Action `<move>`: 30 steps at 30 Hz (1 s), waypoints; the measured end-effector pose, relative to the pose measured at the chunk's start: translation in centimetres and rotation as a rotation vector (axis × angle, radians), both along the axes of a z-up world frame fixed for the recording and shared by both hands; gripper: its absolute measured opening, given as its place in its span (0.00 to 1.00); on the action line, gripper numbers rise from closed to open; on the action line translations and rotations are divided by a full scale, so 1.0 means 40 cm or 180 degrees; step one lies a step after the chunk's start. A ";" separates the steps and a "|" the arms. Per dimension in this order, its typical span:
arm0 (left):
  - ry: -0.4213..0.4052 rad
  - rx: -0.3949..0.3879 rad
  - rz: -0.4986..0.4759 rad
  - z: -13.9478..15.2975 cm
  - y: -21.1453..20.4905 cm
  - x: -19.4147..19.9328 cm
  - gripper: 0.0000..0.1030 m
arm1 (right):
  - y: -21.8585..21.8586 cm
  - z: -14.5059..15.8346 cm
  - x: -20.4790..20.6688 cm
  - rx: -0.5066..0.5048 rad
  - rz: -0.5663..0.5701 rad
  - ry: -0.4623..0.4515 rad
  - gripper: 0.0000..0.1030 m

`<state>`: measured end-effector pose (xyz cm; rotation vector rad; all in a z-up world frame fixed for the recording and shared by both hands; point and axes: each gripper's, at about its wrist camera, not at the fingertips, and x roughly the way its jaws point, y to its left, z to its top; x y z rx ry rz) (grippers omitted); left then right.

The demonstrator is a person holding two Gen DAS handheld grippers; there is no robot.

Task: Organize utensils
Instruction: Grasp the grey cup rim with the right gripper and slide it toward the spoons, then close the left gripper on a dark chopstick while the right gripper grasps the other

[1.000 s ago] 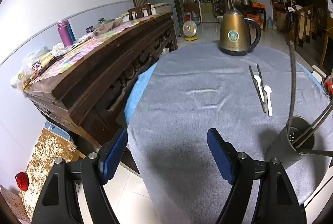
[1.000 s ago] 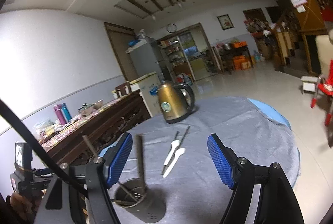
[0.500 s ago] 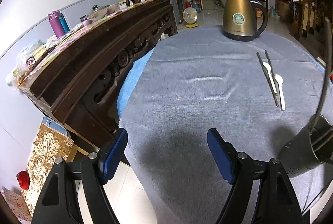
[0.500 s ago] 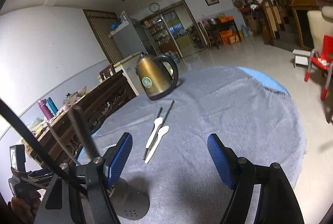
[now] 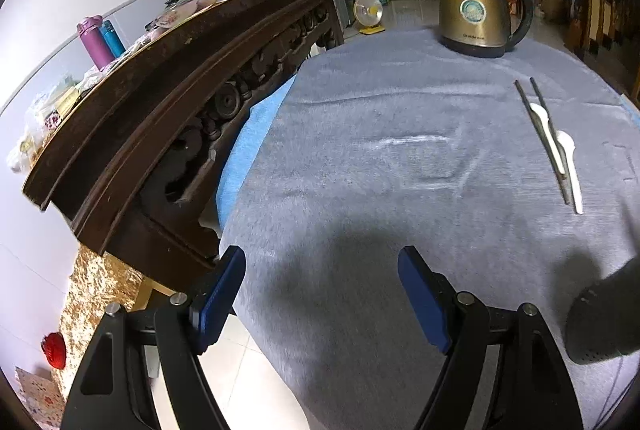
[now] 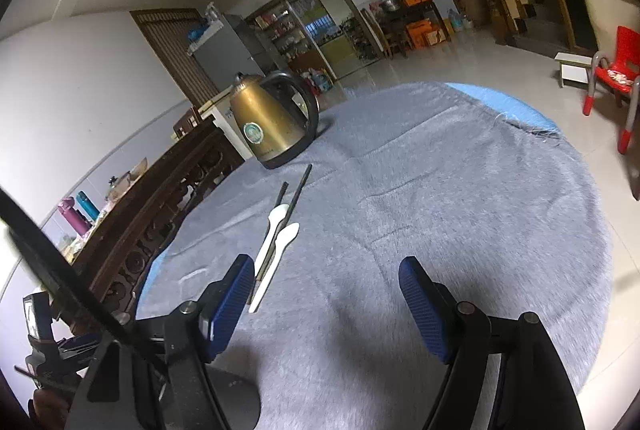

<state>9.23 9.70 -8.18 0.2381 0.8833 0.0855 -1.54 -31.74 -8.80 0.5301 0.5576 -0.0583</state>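
Kettle (image 5: 476,10) bears a round, unreadable label (image 5: 472,10).

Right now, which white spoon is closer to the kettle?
The white spoon lying tucked between the two dark chopsticks sits closer to the gold kettle. The other white spoon lies outside the chopsticks, farther from the kettle.

We are holding the left gripper (image 5: 322,294) low and near, jaws spread wide, blue pads (image 5: 420,304) gripping nothing. The right gripper (image 6: 326,304) is angling forward and slightly down, jaws likewise wide apart, pads (image 6: 230,304) bare. Our hands are staying out of view.
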 end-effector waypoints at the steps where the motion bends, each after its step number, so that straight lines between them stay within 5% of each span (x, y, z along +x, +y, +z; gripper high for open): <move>1: 0.0007 0.0020 -0.0003 -0.003 -0.002 0.008 0.77 | -0.003 -0.003 0.015 0.0009 0.0019 0.0023 0.75; 19: 0.0156 0.0324 -0.0486 -0.008 -0.168 0.239 0.77 | 0.022 -0.051 0.534 0.0114 0.0517 0.0263 0.74; 24: 0.0167 0.0219 -0.0568 0.027 -0.204 0.295 0.77 | 0.043 -0.073 0.660 0.0144 0.0511 0.0436 0.40; 30: 0.0203 0.0071 -0.0639 0.048 -0.235 0.373 0.77 | 0.054 -0.130 0.823 -0.0136 0.0474 0.1099 0.18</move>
